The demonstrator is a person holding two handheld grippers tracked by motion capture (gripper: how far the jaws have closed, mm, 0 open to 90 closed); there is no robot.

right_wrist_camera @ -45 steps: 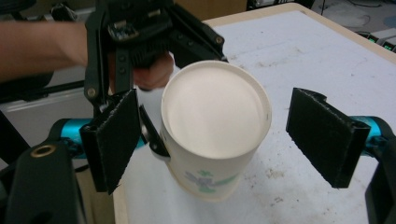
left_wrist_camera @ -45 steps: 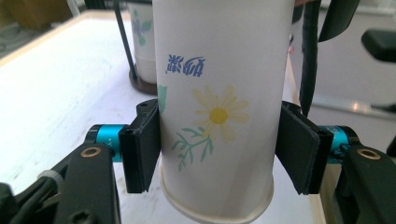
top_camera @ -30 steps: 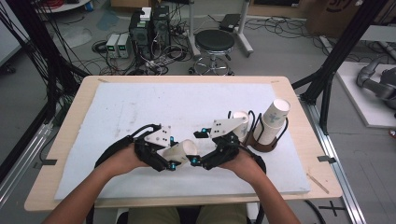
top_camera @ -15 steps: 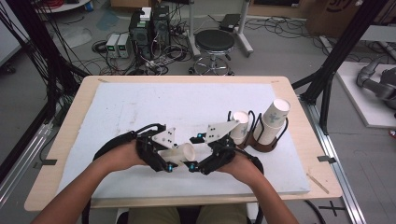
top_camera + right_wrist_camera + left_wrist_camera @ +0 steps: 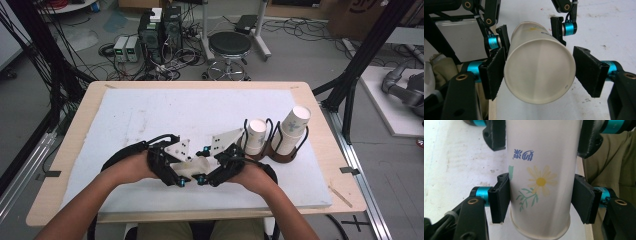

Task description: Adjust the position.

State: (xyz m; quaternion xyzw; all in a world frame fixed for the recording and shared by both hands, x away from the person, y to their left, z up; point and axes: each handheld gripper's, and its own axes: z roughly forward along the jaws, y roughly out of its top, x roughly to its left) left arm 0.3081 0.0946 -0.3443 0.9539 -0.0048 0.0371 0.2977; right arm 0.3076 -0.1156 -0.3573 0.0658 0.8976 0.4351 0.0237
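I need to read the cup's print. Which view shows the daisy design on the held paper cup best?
The left gripper view: the daisy and blue characters on the paper cup face the camera. The right gripper view shows its blank end; the high view, a small white shape.

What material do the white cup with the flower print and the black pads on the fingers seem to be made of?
White flower-printed cup: probably thin paper with a matte finish, judging by its rolled rim and side seam. Black pads on the fingers: seemingly rubber or dense foam, since the faces look dull and finely grained.
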